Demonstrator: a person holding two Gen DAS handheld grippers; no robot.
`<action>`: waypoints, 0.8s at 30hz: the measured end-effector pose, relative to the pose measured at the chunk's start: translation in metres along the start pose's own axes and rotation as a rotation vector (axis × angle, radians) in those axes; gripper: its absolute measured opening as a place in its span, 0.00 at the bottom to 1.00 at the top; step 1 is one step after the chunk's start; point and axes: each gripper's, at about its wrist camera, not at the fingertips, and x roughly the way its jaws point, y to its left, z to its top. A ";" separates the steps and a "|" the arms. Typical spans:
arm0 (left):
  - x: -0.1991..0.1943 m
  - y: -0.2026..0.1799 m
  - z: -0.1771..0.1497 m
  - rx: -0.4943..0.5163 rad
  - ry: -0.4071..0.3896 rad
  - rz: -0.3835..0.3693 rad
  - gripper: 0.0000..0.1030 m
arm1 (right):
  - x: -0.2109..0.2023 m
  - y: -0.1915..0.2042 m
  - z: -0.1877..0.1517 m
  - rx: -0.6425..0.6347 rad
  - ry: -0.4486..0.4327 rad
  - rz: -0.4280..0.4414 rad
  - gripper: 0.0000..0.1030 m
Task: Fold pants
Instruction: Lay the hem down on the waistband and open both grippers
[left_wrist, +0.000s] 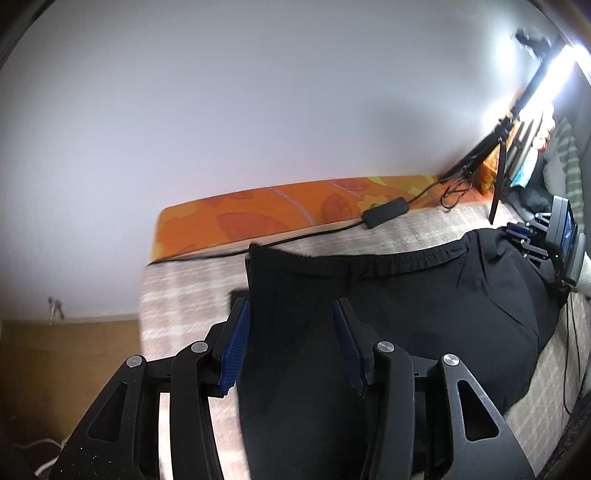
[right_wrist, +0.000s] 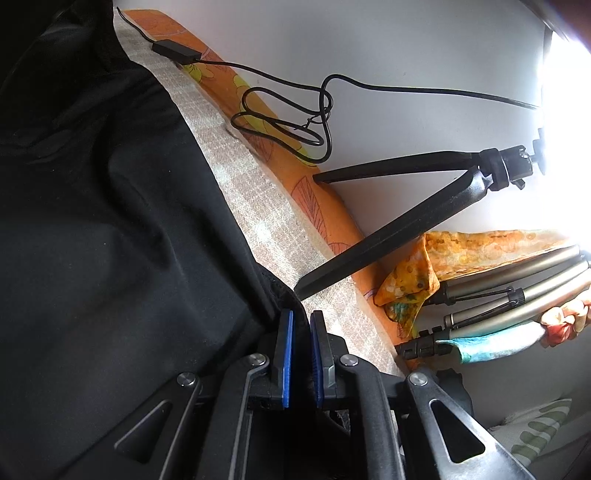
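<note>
The black pants (left_wrist: 424, 295) lie on a bed with a beige checked cover (left_wrist: 184, 288), waistband toward the wall. My left gripper (left_wrist: 291, 317) is open, its blue pads on either side of the pants' left edge, with cloth running between them. My right gripper (right_wrist: 301, 321) is shut on the waistband edge of the pants (right_wrist: 110, 240); black cloth sits between its blue pads. The right gripper also shows at the far right of the left wrist view (left_wrist: 532, 240).
A black power brick (left_wrist: 386, 212) with its cable lies on the orange floral sheet (left_wrist: 258, 214) along the white wall. A black tripod (right_wrist: 406, 221) stands on the bed by the right gripper. More tripods and colourful cloths (right_wrist: 480, 295) lie beyond.
</note>
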 end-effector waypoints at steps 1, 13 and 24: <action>-0.006 0.005 -0.005 -0.016 -0.006 -0.001 0.45 | -0.009 0.002 0.000 0.009 -0.002 -0.002 0.10; -0.016 0.037 -0.094 -0.236 0.045 -0.102 0.43 | -0.173 0.029 -0.023 0.190 -0.280 0.283 0.51; -0.008 0.036 -0.116 -0.311 0.047 -0.144 0.43 | -0.195 0.160 0.022 -0.085 -0.348 0.311 0.65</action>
